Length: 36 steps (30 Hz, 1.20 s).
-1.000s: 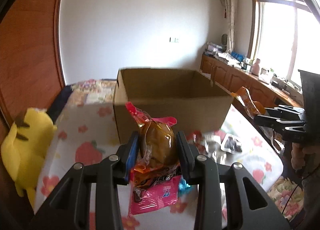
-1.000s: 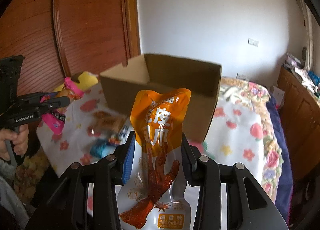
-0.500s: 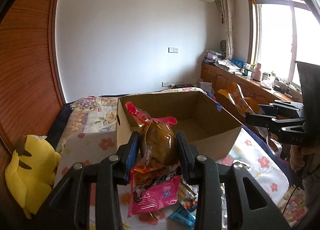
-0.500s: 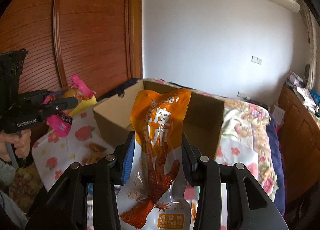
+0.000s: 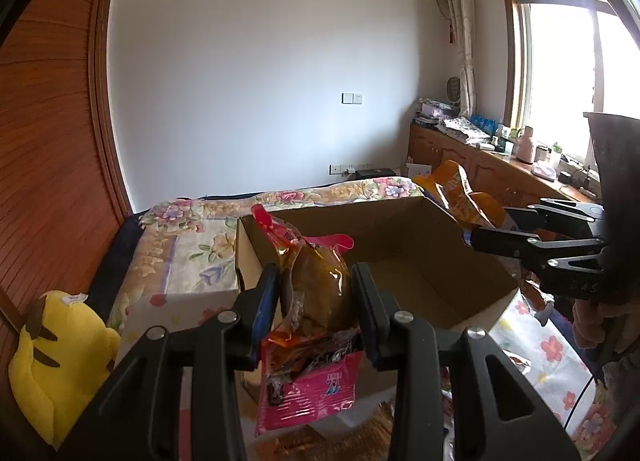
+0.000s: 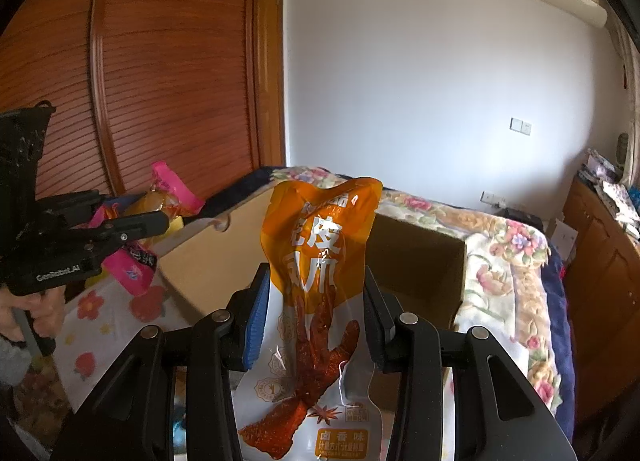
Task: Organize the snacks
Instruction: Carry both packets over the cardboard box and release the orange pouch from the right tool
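My left gripper (image 5: pixel 316 293) is shut on a pink snack packet with a brown drumstick (image 5: pixel 316 289), held above the near wall of an open cardboard box (image 5: pixel 404 261). My right gripper (image 6: pixel 314 301) is shut on an orange and white chicken-feet packet (image 6: pixel 320 261), held over the box (image 6: pixel 416 261). The right gripper also shows in the left wrist view (image 5: pixel 472 239) at the box's right rim with the orange packet (image 5: pixel 460 193). The left gripper shows in the right wrist view (image 6: pixel 160 221) with the pink packet (image 6: pixel 168 197). The box inside looks empty.
The box stands on a flowered bedspread (image 5: pixel 184 245). A yellow plush toy (image 5: pixel 52 361) lies at the left. Loose snack packets (image 5: pixel 520 365) lie on the strawberry-print cloth (image 5: pixel 552 345) in front of the box. Wooden cabinets (image 5: pixel 452 157) stand under the window at right.
Both grippers have risen and moved forward with their packets, so the box now lies lower in view and its inside shows. Both grips are unchanged.
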Each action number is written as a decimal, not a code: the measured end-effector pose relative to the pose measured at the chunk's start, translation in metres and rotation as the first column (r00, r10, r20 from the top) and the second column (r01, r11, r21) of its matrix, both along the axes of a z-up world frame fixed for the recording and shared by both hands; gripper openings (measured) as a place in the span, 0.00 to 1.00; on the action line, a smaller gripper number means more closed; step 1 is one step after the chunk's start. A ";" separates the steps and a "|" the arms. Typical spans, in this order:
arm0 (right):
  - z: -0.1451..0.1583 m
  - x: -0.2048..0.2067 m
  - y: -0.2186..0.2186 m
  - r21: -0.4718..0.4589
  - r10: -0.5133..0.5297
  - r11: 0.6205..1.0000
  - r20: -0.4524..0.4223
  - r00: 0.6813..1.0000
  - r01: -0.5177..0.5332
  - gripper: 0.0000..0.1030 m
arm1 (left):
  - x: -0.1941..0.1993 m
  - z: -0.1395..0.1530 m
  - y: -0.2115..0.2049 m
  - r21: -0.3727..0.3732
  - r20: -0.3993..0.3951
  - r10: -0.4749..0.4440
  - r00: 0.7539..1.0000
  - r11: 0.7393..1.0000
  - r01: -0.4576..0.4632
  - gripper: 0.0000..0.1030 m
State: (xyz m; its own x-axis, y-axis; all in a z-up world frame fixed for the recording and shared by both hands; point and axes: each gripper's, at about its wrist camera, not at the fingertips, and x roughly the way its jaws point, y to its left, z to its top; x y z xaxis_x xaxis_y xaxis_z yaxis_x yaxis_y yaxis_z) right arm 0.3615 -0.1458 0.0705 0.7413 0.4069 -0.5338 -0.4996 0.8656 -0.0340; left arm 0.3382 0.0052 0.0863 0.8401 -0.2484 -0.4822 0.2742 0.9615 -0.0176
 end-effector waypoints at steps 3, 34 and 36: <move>-0.004 0.018 0.004 -0.002 -0.011 1.000 -0.007 1.000 0.011 0.40 | 0.013 -0.003 -0.001 0.006 -0.002 0.001 1.000 1.000 -0.001 0.34; -0.058 0.077 0.003 -0.146 -0.131 0.982 -0.065 0.989 0.121 0.43 | 0.074 -0.066 -0.032 0.067 -0.130 -0.023 0.991 0.997 0.032 0.35; -0.059 0.078 0.003 -0.153 -0.134 0.981 -0.065 0.989 0.123 0.44 | 0.075 -0.069 -0.033 0.072 -0.139 -0.024 0.990 0.997 0.035 0.36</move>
State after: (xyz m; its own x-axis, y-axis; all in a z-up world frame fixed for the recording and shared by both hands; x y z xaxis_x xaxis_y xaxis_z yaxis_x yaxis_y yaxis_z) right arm 0.4398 -0.1429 0.0114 0.7380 0.2231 -0.6369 -0.3907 0.9108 -0.1336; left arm 0.4128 -0.0279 0.0173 0.7574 -0.2315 -0.6106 0.3024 0.9531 0.0138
